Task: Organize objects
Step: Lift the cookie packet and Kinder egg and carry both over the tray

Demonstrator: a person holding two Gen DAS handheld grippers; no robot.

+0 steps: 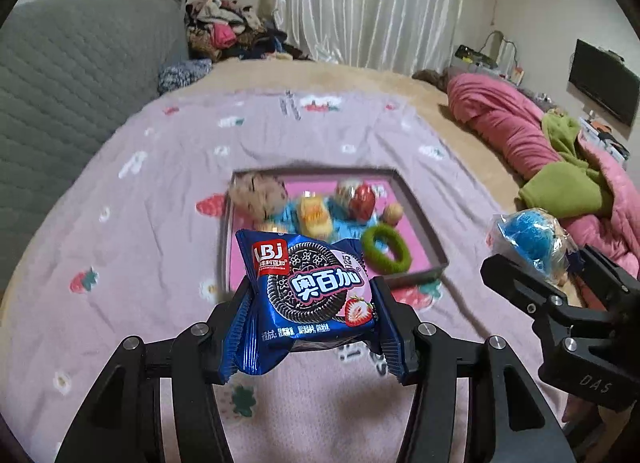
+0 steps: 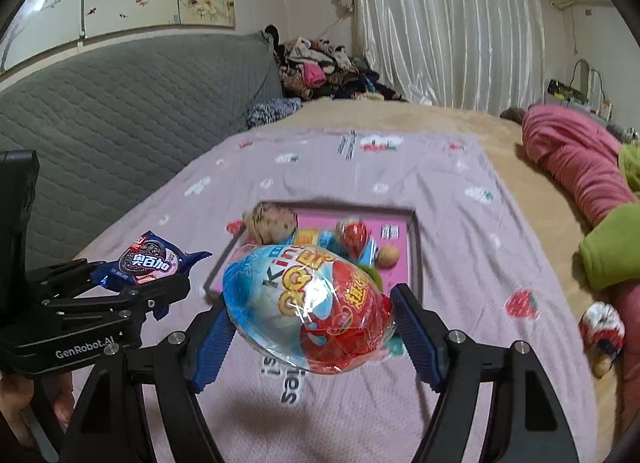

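- left gripper (image 1: pixel 310 303) is clamped on a blue cookie packet (image 1: pixel 308 295), oreo-style biscuit and a strawberry printed on it, held up above the pink bedspread (image 1: pixel 120 223)
- right gripper (image 2: pixel 310 317) squeezes a plastic-wrapped egg (image 2: pixel 308 307), half pale blue, half red
- both hang just short of the grey-rimmed pink tray (image 2: pixel 414 247) full of toys

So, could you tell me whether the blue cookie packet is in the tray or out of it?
Out: the left gripper holds the cookie packet above the bedspread, short of the tray.
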